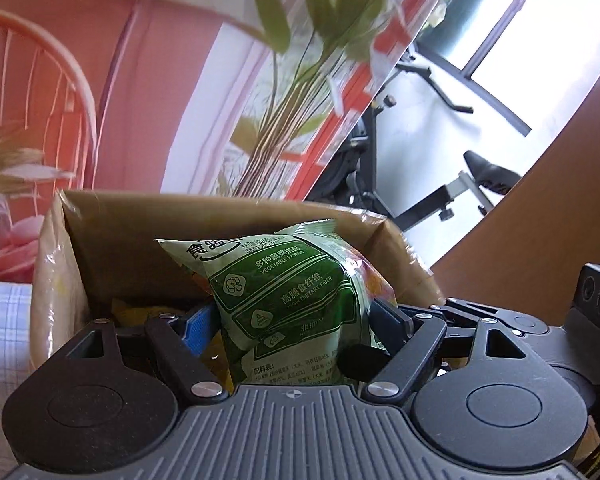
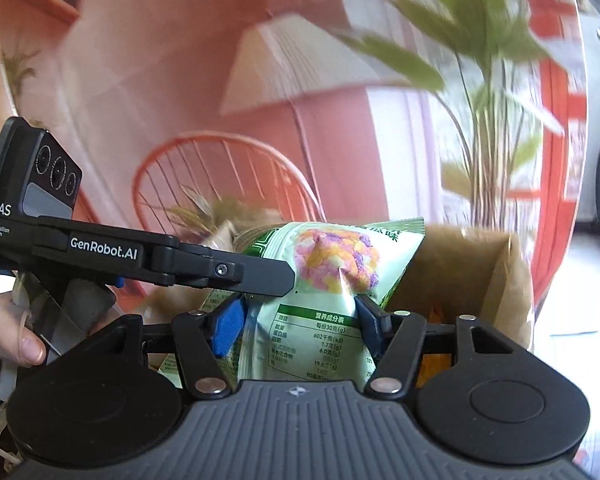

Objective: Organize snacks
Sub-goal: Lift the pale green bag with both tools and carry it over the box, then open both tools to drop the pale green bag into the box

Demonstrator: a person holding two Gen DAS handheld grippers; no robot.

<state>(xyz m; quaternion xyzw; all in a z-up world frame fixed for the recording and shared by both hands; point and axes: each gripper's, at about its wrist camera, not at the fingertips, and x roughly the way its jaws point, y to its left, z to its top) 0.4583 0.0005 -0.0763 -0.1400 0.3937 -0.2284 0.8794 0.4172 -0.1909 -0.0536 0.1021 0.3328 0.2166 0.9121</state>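
Crinkly green foil being pinched at mid-frame: left gripper [image 1: 296, 320] clamping the green snack bag [image 1: 284, 292] above the cardboard box [image 1: 112, 232]; right gripper [image 2: 300, 316] squeezing a pale green snack bag [image 2: 332, 280] likewise. Risking slippery film sliding free, or bags snagging each other. Crowding rightward: the box's right wall, plant stems [image 2: 484, 152] behind.

A checked cloth [image 1: 0, 320] covers the table; the cardboard box [image 1: 112, 232] stands on it.
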